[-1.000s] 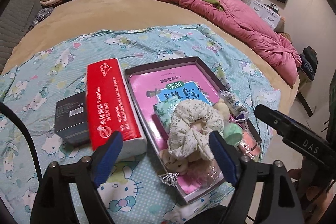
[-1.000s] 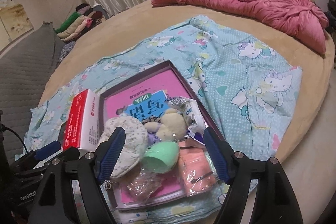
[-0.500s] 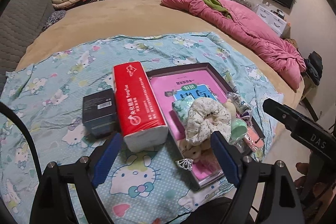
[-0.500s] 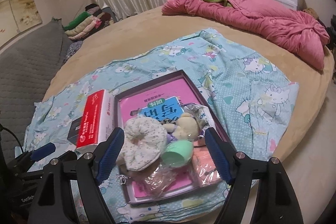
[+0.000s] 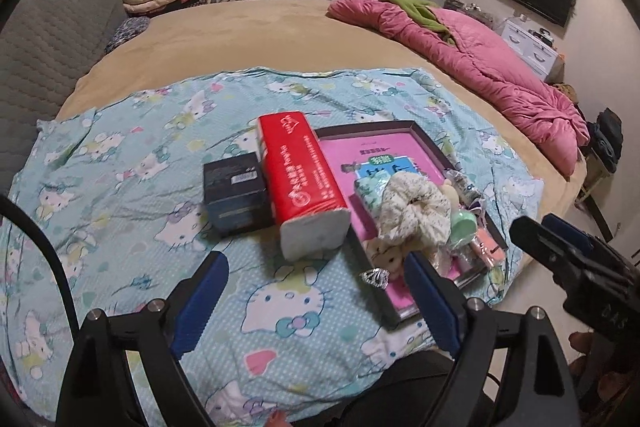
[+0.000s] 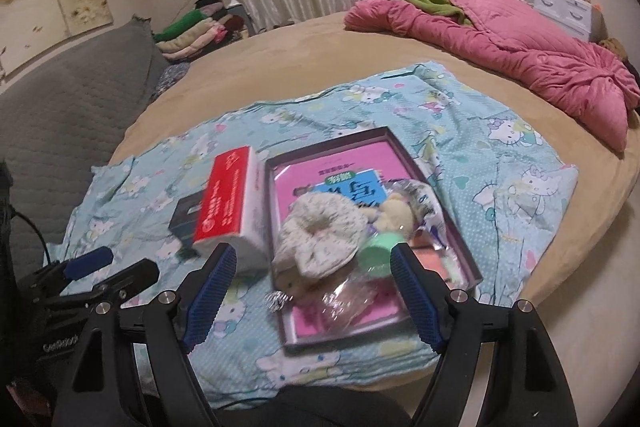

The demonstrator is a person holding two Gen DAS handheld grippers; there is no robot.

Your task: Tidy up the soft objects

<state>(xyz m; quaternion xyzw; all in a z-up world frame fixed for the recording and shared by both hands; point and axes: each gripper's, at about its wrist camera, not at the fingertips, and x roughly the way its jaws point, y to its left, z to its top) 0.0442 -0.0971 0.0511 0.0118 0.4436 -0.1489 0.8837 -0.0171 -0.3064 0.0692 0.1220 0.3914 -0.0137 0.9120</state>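
Centrally, a shallow dark-rimmed rectangular tray [image 5: 430, 143] with a pink printed liner lies on a light-blue cartoon-cat patterned sheet [image 5: 120, 195] spread over a round tan bed [image 5: 248, 31]. Its near end holds a heap of soft things: a cream floral fabric scrunchie [image 5: 414, 213], a small beige plush toy [image 6: 394, 215], a mint-green egg-shaped sponge [image 6: 376, 255] and crinkled clear plastic wrapping [image 6: 344, 301]. Touching the tray's left rim is a red-and-white soft pack of paper tissues [image 5: 302, 179]; a small dark cardboard box [image 5: 234, 195] sits against the pack's far side. A small silver crown-shaped trinket [image 5: 376, 277] rests on the sheet by the tray's near corner. A crumpled pink quilt [image 5: 480, 67] lies at the bed's far edge. Left claw [image 5: 316, 303]: above the sheet, jaws widening, nothing between them. Right claw [image 6: 310, 293]: spread above the heap, gripping nothing.
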